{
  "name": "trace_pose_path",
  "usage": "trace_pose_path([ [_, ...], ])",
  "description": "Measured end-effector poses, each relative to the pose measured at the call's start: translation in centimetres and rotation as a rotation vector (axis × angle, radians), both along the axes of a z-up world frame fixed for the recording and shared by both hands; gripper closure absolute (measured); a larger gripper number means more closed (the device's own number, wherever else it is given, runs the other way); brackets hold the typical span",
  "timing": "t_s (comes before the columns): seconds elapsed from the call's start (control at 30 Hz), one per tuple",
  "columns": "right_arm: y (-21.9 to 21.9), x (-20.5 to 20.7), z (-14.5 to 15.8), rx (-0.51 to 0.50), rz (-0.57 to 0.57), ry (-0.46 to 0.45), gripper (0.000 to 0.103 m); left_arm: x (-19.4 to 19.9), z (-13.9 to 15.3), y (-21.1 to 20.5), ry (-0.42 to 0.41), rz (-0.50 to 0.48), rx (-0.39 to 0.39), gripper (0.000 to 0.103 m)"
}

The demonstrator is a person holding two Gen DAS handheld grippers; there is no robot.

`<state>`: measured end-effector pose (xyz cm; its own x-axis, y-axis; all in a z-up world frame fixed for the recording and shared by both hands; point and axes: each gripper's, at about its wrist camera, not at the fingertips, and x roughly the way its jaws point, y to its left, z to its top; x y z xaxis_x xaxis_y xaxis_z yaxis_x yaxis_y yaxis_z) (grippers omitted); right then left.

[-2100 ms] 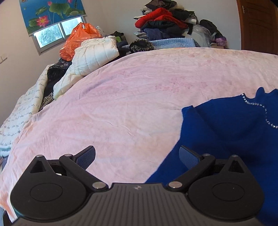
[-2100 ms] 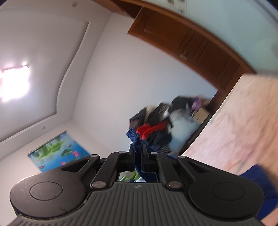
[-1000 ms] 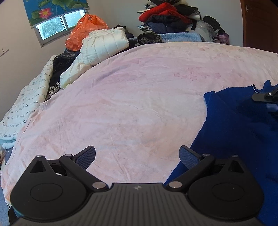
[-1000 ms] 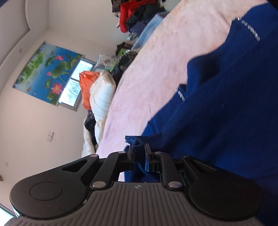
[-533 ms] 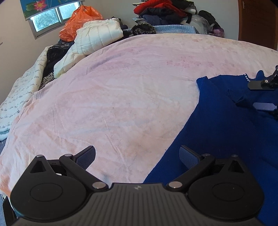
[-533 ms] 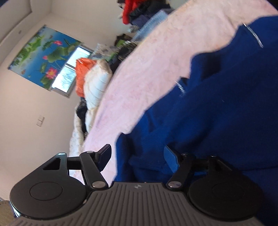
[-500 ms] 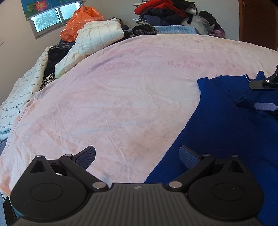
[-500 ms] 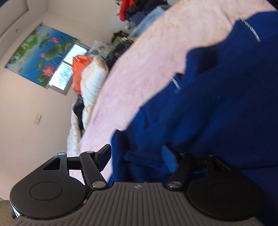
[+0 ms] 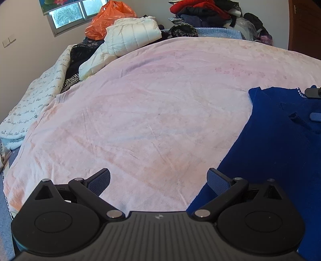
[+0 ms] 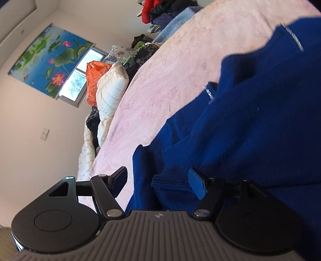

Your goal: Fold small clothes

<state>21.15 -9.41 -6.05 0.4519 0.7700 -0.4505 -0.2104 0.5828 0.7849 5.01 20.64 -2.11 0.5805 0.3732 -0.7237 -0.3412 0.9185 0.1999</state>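
Your left claw hovers spread and empty over the pink bedspread, just beside the blue sweater's near edge, likely waiting to take a corner; your right claw is spread too, its jaws either side of a ribbed cuff on the sweater, gripping nothing, which suggests a sleeve laid over the body; the sweater lies flat on the bedspread; only the left view shows the clothes pile beyond the sweater, only the right shows the cuff's ribbing.
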Motion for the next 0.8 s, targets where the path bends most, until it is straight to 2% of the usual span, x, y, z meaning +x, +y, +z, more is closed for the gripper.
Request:
trace_pose_path([
  [0.1,0.3,1.0,1.7,-0.105,-0.013,-0.101,0.039,0.6,0.4,-0.3,-0.017,-0.011,-0.03,0.0],
  [0.17,0.4,2.3,2.8,-0.218,-0.039,-0.182,0.043,1.0,0.5,-0.8,-0.026,-0.025,-0.04,0.0],
  [0.23,0.2,4.4,3.2,-0.274,-0.053,-0.199,0.044,1.6,0.5,-1.4,-0.029,-0.044,-0.044,0.0],
  [0.33,-0.5,8.1,2.1,-0.19,-0.037,-0.094,0.046,2.7,0.4,-2.5,-0.033,-0.071,-0.033,0.0],
  [0.43,-0.4,10.3,0.8,-0.201,-0.029,-0.033,0.047,3.7,0.4,-3.6,-0.042,-0.099,-0.024,0.0],
  [0.5,-0.4,10.8,0.4,-0.208,-0.027,-0.027,0.047,4.2,0.2,-4.2,-0.039,-0.118,-0.025,0.0],
  [0.53,-0.4,11.0,0.2,-0.198,-0.02,-0.025,0.05,4.5,0.1,-4.4,-0.034,-0.125,-0.025,0.0],
  [0.63,-1.3,11.2,0.6,-0.175,-0.096,-0.037,0.05,5.0,-0.3,-4.8,-0.022,-0.138,-0.025,0.0],
  [0.73,-0.8,11.8,0.0,-0.193,-0.016,-0.018,0.051,5.3,-0.8,-4.8,-0.011,-0.138,-0.026,0.0],
  [0.8,-0.7,11.7,0.0,-0.198,-0.002,-0.041,0.049,5.6,-1.0,-4.7,-0.001,-0.131,-0.032,0.0],
])
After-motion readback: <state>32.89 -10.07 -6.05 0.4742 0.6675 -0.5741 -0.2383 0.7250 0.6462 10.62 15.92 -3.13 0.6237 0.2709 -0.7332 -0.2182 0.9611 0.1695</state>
